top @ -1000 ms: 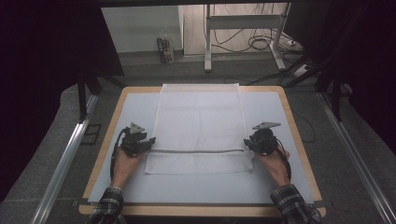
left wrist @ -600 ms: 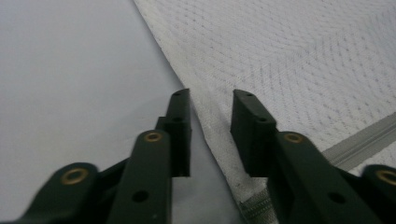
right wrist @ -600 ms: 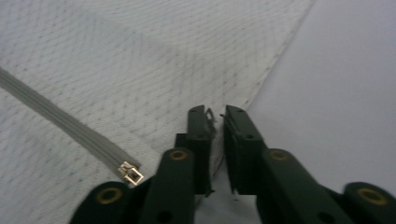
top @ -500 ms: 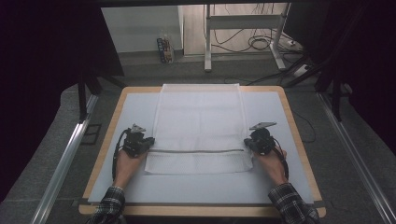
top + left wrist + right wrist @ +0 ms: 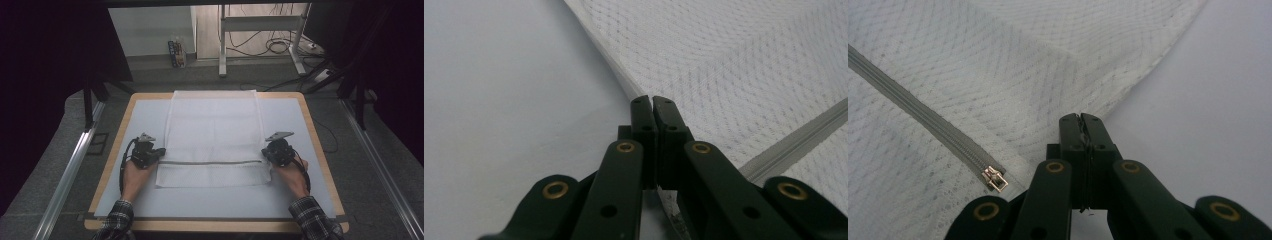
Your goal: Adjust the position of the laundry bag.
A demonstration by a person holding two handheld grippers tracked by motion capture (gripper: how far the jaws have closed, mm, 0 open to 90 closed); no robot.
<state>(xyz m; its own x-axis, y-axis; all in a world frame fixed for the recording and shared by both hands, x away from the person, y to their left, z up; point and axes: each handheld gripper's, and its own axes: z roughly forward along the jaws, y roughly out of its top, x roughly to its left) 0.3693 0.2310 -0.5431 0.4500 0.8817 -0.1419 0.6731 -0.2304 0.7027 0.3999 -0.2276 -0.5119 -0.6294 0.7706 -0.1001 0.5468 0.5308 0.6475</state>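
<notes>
A white mesh bag [image 5: 214,130] lies flat on the pale table top [image 5: 145,115], with a grey zipper [image 5: 212,162] running across it near its front end. My left gripper [image 5: 162,151] sits at the bag's left edge by the zipper's end. Its jaws are shut [image 5: 652,102], and a scrap of mesh [image 5: 670,205] shows between them. My right gripper [image 5: 265,152] sits at the bag's right edge. Its jaws [image 5: 1081,119] are pressed together on the mesh hem, just beside the brass zipper pull [image 5: 994,178]. A hand holds each gripper.
The table has a wooden rim [image 5: 320,150]. Metal rails [image 5: 70,170] run along the floor on both sides. A white desk frame [image 5: 222,40] with cables and a small box [image 5: 176,52] stand on the floor behind the table.
</notes>
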